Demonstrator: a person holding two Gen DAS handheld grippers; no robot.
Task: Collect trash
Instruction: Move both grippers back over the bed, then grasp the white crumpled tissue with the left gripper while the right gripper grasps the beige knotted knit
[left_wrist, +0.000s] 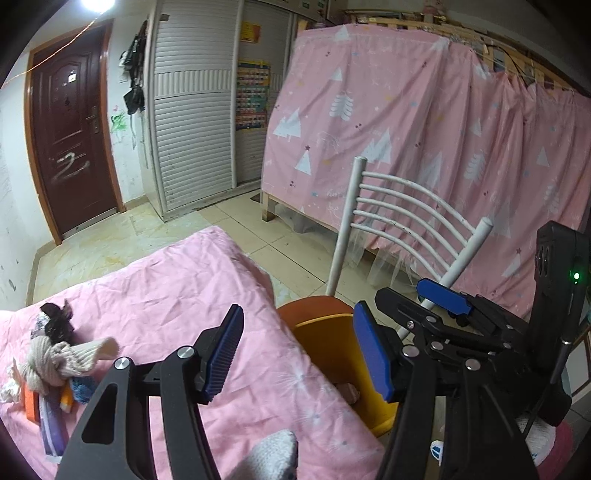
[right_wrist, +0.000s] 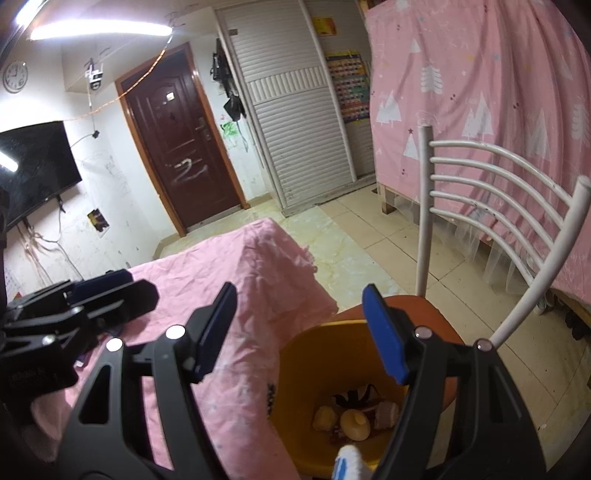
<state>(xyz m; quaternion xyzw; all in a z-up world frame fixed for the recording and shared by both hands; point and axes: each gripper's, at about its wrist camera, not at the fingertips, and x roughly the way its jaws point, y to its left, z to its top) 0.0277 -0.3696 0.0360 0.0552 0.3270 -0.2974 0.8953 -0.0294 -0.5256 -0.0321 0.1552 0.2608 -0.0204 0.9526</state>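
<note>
My left gripper (left_wrist: 299, 354) has its blue-padded fingers (left_wrist: 223, 356) spread apart with nothing between them; it hangs over the edge of the pink-covered table (left_wrist: 177, 295), right where that edge meets the yellow bin (left_wrist: 332, 354). My right gripper (right_wrist: 301, 332) is likewise spread wide and holds nothing, its fingers (right_wrist: 384, 332) framing the bin's mouth from above.

I take the bin as my landmark. It stands on the orange seat of the white chair (right_wrist: 498, 192), pressed against the table's side. Inside it, at the bottom, lie several pieces of trash (right_wrist: 354, 417): a pale round lid-like piece, a yellowish lump, a pinkish roll and something dark with straps. I cannot tell what each one is. A white and blue object (right_wrist: 347, 463) pokes up at the near rim of the bin, below my right gripper.

Left of the bin, well apart across the tablecloth, a pile of trash remains on the table: a knotted beige cloth (left_wrist: 62, 358), a dark crumpled scrap (left_wrist: 55, 321) beyond it, and orange, blue and purple bits (left_wrist: 51, 410) on its near side.

Beyond the bin, the chair's curved white backrest rises. Behind that hangs a pink curtain (left_wrist: 406, 122) with white trees. Farther left of it stand a slatted grey wardrobe (left_wrist: 192, 122) and a dark brown door (left_wrist: 70, 129).
</note>
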